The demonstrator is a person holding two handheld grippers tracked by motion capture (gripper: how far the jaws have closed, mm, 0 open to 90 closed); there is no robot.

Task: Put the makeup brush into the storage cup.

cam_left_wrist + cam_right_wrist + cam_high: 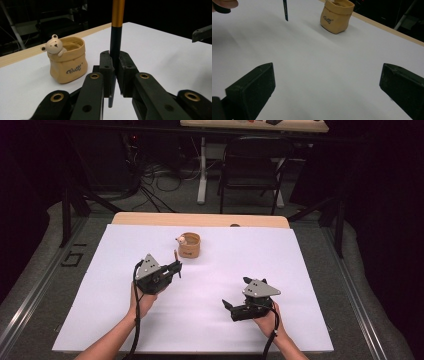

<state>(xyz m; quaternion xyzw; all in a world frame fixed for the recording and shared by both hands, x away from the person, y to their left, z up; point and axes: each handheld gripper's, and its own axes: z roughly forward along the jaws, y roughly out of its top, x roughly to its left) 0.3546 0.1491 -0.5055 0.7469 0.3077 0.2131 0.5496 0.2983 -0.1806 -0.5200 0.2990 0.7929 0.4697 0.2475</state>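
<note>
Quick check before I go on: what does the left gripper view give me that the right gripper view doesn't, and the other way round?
Left gripper view alone: the left gripper shut on the pen, which stands upright between the pads, gold upper barrel above a dark lower part, and the bear figure on the pot's rim.

Right gripper view alone: the right gripper with its jaws wide apart and nothing between them, hovering over bare white table, plus the pen's lower tip hanging clear of the surface.

Both: the tan sack-shaped pot with lettering on its side, standing on the white table.
</note>
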